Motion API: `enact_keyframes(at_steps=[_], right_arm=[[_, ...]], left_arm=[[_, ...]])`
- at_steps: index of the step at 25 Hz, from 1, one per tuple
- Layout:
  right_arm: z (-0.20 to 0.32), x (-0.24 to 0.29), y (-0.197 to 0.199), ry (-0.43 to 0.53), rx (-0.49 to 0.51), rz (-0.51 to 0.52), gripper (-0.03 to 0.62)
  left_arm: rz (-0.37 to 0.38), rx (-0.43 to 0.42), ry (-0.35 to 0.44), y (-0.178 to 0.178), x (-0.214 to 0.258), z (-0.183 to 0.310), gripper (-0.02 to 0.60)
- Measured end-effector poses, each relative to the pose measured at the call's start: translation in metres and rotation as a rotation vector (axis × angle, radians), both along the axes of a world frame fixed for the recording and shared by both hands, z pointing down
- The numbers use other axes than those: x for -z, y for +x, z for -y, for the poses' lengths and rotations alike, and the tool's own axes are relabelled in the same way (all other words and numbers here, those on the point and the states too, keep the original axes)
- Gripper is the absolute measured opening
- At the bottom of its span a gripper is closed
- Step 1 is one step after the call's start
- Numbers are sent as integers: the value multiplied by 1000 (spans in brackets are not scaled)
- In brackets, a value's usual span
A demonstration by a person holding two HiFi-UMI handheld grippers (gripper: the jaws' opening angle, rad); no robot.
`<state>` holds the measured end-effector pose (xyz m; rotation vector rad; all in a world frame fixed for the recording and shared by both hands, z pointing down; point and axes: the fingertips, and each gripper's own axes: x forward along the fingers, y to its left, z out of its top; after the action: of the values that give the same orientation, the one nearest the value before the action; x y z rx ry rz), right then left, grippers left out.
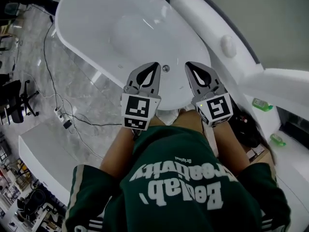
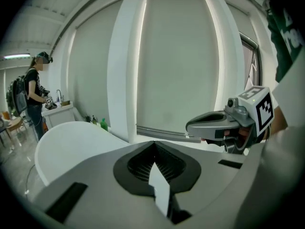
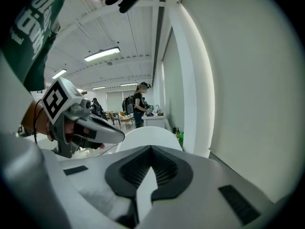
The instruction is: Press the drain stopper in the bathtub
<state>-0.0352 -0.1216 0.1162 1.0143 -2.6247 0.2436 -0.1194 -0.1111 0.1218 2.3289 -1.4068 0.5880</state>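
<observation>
Between left claw (image 1: 155, 65) and right claw (image 1: 189, 65), drain stopper (image 1: 165, 68) shows in bathtub (image 1: 87, 18)

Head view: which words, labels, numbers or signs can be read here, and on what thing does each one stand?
"Creativity": large white print on the green shirt, upside down in this view.
"Original": small print next to it, barely legible.
Second large word on the shirt: ends in "lab", the beginning is unclear.
Square marker patterns only, no words, on the left gripper and right gripper.
Labels too small to read on the green bottles.
</observation>
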Motion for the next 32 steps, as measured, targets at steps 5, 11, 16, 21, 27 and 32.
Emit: enact_keyframes(at_steps=[5, 11, 16, 21, 27, 32], right_arm=[[-10, 36, -11, 61, 4, 12, 14], [-21, 68, -13, 105, -19, 33, 14], [-27, 89, -11, 133, -33, 64, 14], [-32, 104, -23, 145, -26, 67, 14], [-39, 113, -31, 191, 7, 52, 14], [-41, 113, -33, 180, 5, 42, 14]], left_arm=[[-94, -17, 60, 2, 48, -8, 9], [-119, -62, 202, 0, 91, -17, 10], [-106, -76, 310, -1, 117, -24, 10], [-96, -118, 339, -2, 130, -30, 9], [-108, -154, 358, 7, 135, -35, 11], [-117, -151, 351, 7, 135, -39, 11]])
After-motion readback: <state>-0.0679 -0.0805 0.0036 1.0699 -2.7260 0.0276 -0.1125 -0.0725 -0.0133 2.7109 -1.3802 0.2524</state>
